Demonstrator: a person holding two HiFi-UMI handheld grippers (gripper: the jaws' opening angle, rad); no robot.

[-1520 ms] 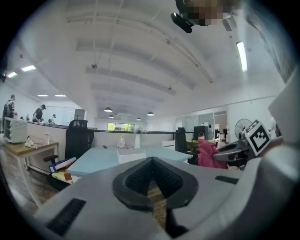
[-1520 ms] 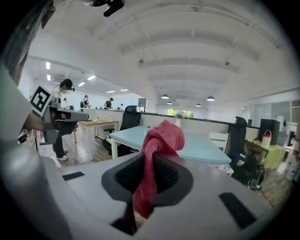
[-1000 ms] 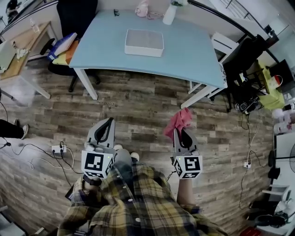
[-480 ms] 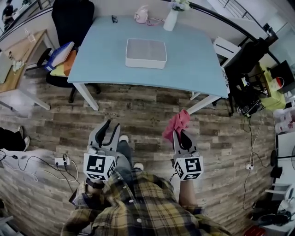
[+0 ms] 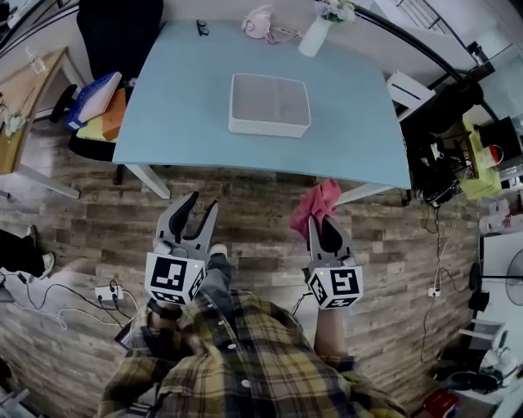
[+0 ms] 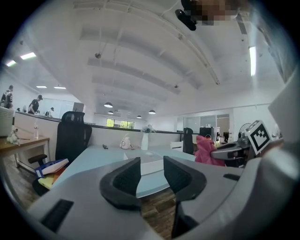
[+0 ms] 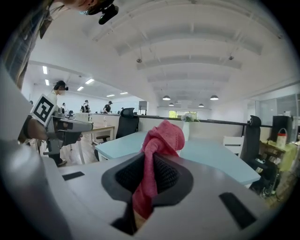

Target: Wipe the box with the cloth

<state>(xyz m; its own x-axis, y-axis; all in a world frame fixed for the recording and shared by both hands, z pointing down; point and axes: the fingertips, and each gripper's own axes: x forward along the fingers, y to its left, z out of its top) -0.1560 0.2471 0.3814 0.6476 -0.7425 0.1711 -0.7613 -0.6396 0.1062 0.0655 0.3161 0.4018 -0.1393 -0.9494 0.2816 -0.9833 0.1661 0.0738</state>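
Note:
A white box (image 5: 270,104) lies flat on the light blue table (image 5: 180,122), near its middle; in the left gripper view the box (image 6: 151,165) shows between the jaws, far off. My right gripper (image 5: 320,222) is shut on a pink cloth (image 5: 315,203), which sticks up past the fingertips; the cloth (image 7: 158,150) is pinched between the pads. My left gripper (image 5: 201,208) is open with nothing between its jaws, which have just been opening. Both grippers hang over the wooden floor, short of the table's near edge.
A white vase (image 5: 315,34) with flowers, a pink item (image 5: 260,20) and a small dark thing (image 5: 202,28) stand at the table's far edge. A black office chair (image 5: 114,41) with books (image 5: 96,96) is left of the table. Cluttered chairs and cables are at right.
The table and box have come nearer as both grippers moved forward. The left jaws went from shut to open. The right gripper still holds the cloth.

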